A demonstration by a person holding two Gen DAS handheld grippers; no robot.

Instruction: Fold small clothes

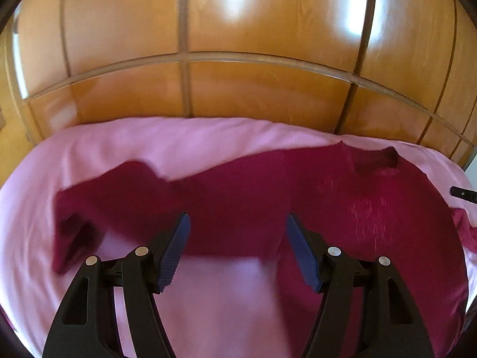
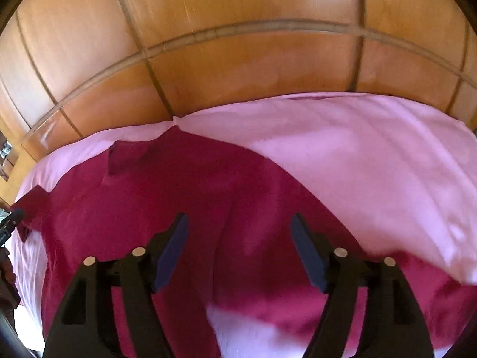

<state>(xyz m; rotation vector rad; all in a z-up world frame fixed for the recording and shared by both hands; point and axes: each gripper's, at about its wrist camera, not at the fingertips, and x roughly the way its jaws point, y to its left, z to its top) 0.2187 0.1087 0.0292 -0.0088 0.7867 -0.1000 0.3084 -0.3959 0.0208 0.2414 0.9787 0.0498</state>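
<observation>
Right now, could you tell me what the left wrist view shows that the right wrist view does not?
Only the left wrist view shows the open left gripper and the garment's far sleeve end. Only the right wrist view shows the open right gripper and a broad bare stretch of sheet. Both show the dark red garment, the pink sheet and the wooden wardrobe.

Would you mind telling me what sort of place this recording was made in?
Most likely a bedroom. A dark red garment lies spread on a pink sheet over a soft, bed-like surface, and glossy wooden panels, like wardrobe doors, rise just behind it.
</observation>
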